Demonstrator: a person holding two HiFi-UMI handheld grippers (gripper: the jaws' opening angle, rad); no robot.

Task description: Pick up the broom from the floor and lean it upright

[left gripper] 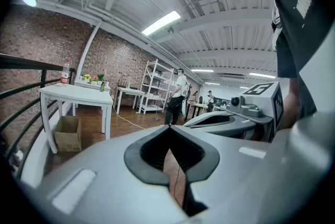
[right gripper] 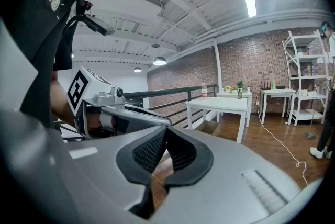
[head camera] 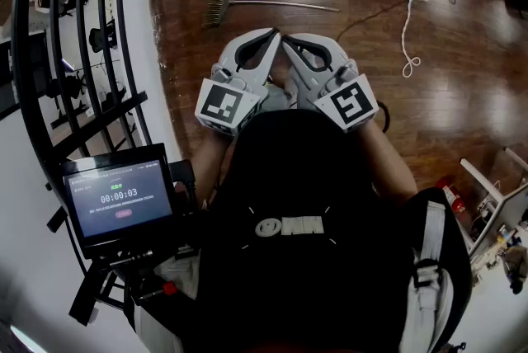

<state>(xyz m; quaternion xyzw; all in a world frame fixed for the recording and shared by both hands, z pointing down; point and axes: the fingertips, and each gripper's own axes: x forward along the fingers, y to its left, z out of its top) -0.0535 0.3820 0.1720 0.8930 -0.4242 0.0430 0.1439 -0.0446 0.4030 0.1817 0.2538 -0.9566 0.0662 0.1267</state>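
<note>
A broom (head camera: pixel 219 3) lies on glossy wooden floor (head camera: pixel 330 87) beside a black railing (head camera: pixel 101 124).

Open floor (head camera: pixel 272 46) leads to the broom (head camera: pixel 219 3); railing (head camera: pixel 103 120) stands left, cable (head camera: pixel 404 34) lies right.

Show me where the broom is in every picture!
Head view: the broom lies flat near the top, left of centre, with its brush end to the left.
Left gripper view: not in it.
Right gripper view: not in it.
Shared landmark: the black railing, at the left of the head view, far left in the left gripper view, and mid-picture in the right gripper view.
</note>
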